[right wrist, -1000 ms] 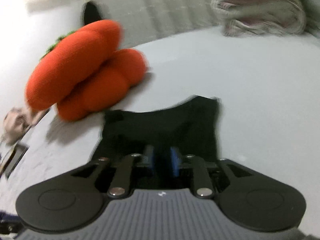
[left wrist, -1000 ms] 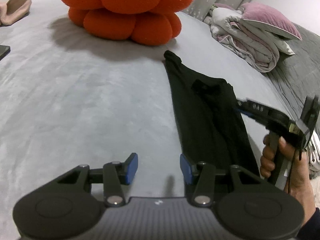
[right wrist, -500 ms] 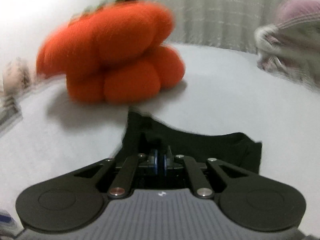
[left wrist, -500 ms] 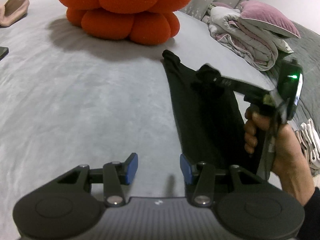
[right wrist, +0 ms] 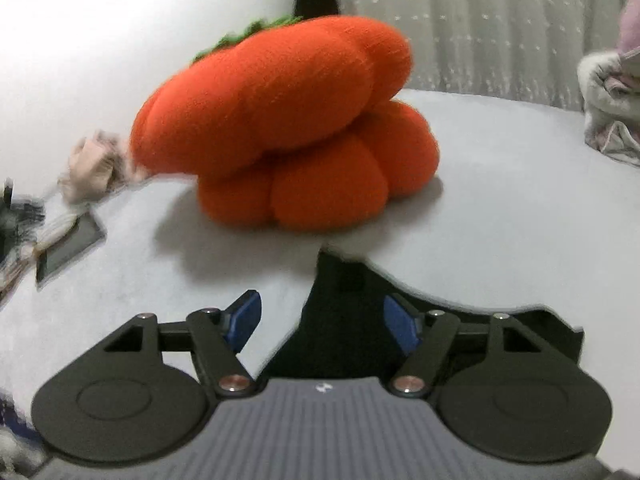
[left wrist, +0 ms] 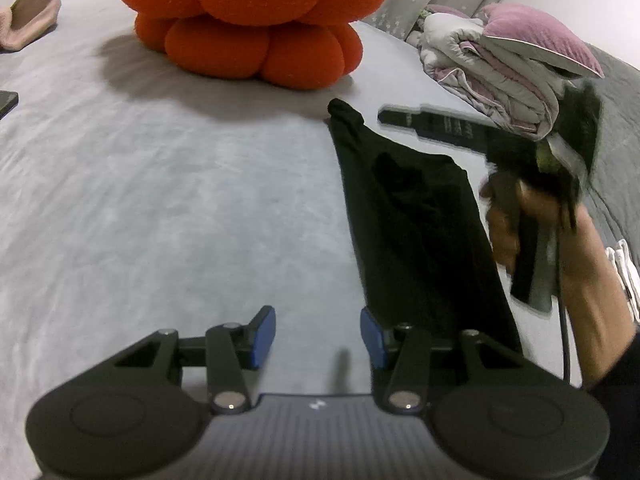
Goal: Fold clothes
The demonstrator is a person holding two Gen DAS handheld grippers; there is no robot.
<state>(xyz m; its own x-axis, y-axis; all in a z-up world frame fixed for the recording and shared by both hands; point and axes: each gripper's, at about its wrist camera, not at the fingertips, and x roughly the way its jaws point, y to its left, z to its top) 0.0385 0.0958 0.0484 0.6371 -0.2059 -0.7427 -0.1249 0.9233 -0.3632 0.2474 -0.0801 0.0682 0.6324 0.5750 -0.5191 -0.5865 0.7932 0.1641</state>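
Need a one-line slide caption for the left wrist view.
Left gripper hangs open over the grey bedspread beside a folded black garment, the right gripper held above it.

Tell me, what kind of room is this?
Most likely a bedroom: the grey bed fills the view, a folded quilt with a purple pillow sits at its far side, and an orange cushion rests on it.

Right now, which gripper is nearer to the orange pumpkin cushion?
Right. The right gripper hovers over the black garment's far end beside the cushion; the left gripper stays farther back.
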